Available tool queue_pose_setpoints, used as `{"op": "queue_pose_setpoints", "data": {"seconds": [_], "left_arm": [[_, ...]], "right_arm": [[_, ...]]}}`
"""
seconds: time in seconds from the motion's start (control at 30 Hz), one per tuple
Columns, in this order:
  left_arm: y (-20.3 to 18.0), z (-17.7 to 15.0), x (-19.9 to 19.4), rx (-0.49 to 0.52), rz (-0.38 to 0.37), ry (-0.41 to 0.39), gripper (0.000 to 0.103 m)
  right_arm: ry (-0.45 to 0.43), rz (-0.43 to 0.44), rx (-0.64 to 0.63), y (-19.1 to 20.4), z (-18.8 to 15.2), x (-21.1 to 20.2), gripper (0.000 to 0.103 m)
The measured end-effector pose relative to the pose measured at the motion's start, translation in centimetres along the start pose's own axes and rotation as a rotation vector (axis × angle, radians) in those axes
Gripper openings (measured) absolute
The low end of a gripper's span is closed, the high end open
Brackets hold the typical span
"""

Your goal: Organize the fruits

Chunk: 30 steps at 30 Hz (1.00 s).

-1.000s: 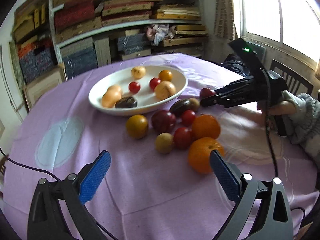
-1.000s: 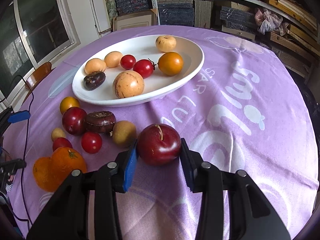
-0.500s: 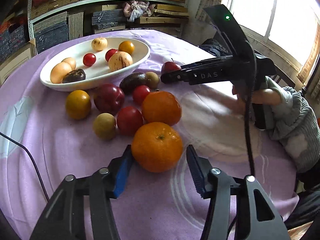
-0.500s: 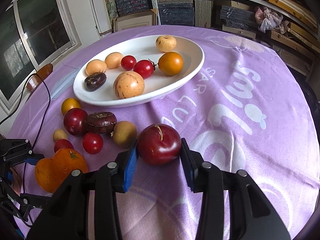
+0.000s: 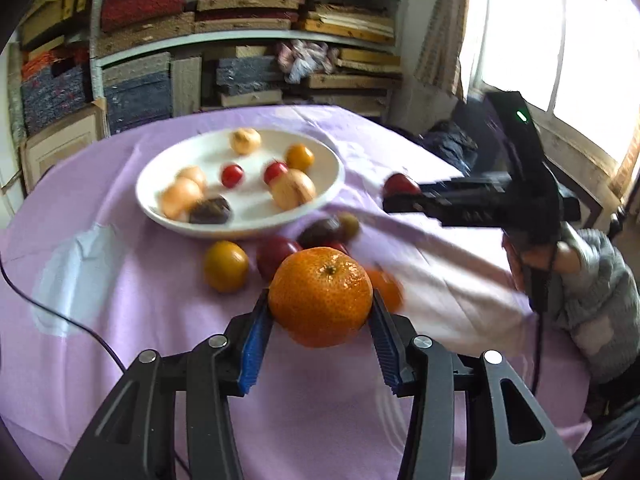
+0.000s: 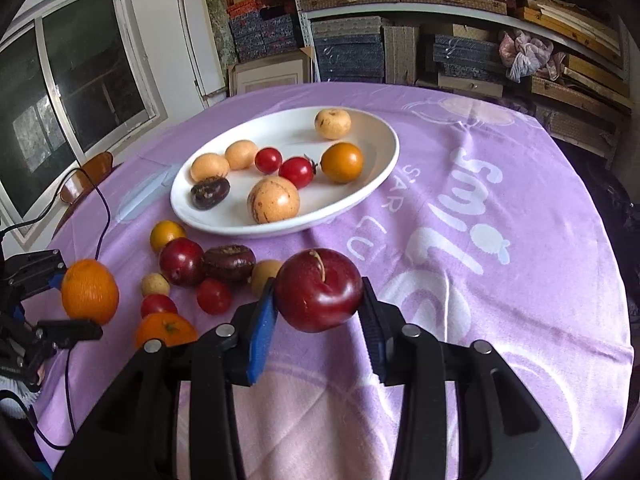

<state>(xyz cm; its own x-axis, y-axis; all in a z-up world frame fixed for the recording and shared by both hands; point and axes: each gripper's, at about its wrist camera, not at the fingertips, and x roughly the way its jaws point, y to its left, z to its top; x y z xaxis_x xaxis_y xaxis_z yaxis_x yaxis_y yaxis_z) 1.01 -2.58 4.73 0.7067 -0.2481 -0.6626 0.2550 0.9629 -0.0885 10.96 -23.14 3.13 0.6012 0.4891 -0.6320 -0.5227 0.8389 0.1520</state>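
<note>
My left gripper (image 5: pixel 319 308) holds an orange (image 5: pixel 320 280) clear of the purple cloth, its blue pads pressing both sides while the jaws are still closing. That same orange (image 6: pixel 90 292) appears at the left edge of the right wrist view. My right gripper (image 6: pixel 318 300) is shut on a dark red plum (image 6: pixel 318 288), held above the cloth. A white oval plate (image 6: pixel 280 132) behind holds several small fruits. Loose on the cloth lie a second orange (image 6: pixel 166 328), another plum (image 6: pixel 182 260), a dark passion fruit (image 6: pixel 228 262) and cherry tomatoes.
The round table wears a purple cloth (image 6: pixel 500 208) with white lettering. A black cable (image 6: pixel 104 216) trails over its left side near a wooden chair (image 6: pixel 86 172). Shelves of stacked boxes stand behind. A person's grey sleeve (image 5: pixel 600 280) is at the right.
My left gripper moved up to the near orange, shut on it from wide open and lifted it. My right gripper rose a little with the plum.
</note>
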Motion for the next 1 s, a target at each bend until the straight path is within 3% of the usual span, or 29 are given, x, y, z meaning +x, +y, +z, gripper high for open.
{"op": "queue_pose_setpoints", "data": {"seconds": [0.1,0.23,0.43,0.47,0.53,0.57,0.77,0.87,1.0], "left_arm": [[2.3,4.0,0.6,-0.006,0.071,-0.022,0.048],[5.3,8.9,3.8,-0.069,0.096,-0.003,0.048],[7.9,11.7,9.7,-0.132,0.107,0.051,0.05],[8.1,11.8,10.0,-0.137,0.115,0.047,0.054],[8.5,12.2,10.2,-0.162,0.123,0.012,0.082],[8.6,12.1,9.9,-0.173,0.129,-0.005,0.086],[9.0,10.7,6.5,-0.172,0.183,-0.053,0.1],[8.3,8.0,4.1,-0.117,0.196,-0.059,0.1],[6.9,3.5,2.8,-0.059,0.249,0.008,0.1]], "right_arm": [[-0.013,-0.009,-0.019,0.7,2.5,0.4,0.039],[0.011,-0.029,-0.055,1.8,5.9,3.3,0.039],[0.041,-0.041,-0.035,1.3,8.4,7.2,0.039],[0.041,-0.04,-0.038,1.3,8.4,7.4,0.04],[0.025,-0.052,-0.056,1.5,8.3,7.5,0.045],[0.011,-0.054,-0.059,1.5,8.3,7.3,0.057],[-0.08,0.001,-0.029,1.7,7.1,3.8,0.091],[-0.105,0.023,-0.055,2.7,4.7,1.1,0.098],[-0.146,0.019,-0.077,3.7,0.8,-1.2,0.099]]}}
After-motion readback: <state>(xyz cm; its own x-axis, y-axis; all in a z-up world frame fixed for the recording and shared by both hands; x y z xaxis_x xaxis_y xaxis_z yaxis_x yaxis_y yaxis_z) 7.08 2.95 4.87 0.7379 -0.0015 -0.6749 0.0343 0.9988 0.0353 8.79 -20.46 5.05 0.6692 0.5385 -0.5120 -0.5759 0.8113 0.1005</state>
